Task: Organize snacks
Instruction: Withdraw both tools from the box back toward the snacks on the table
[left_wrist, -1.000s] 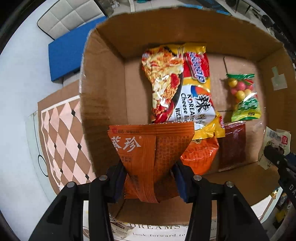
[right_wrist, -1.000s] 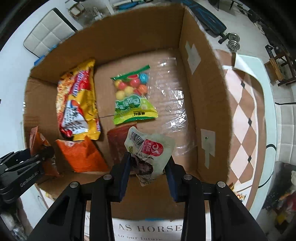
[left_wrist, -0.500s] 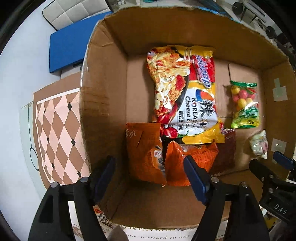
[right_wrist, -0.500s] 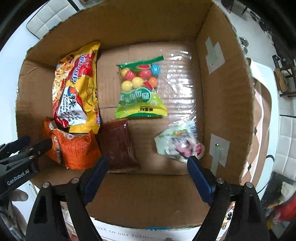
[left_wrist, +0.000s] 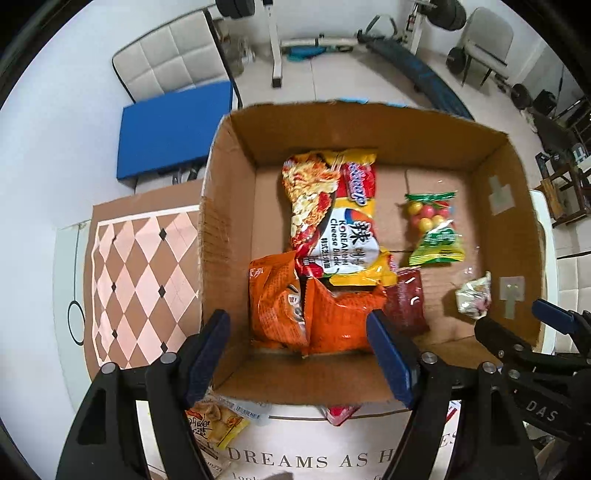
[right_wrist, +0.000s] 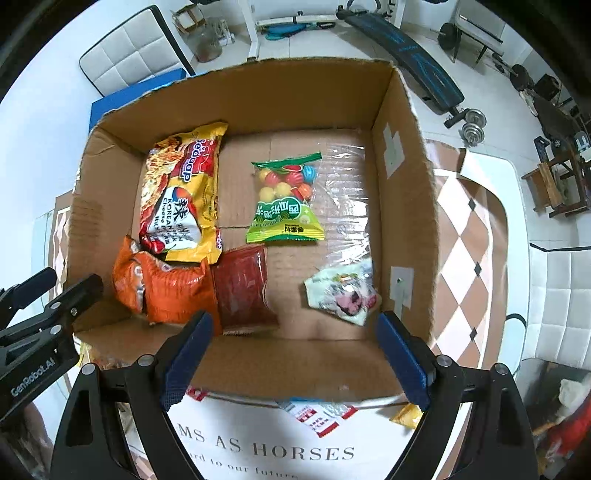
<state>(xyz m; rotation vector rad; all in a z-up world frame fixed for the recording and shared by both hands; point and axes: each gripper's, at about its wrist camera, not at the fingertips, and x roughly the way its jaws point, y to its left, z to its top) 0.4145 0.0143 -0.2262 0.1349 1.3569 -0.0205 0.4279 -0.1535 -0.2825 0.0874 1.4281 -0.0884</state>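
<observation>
Two grippers, left (left_wrist: 299, 354) and right (right_wrist: 291, 354), above cardboard box (right_wrist: 258, 99), jaws spread, holding nothing

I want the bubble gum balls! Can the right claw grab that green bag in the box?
Probably yes. The right claw is open and empty above the box's open top. The green bag lies flat on the box floor with nothing on top of it, so the way down looks free.

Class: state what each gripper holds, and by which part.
Nothing. The left gripper and right gripper are both open and empty above the cardboard box.
</observation>
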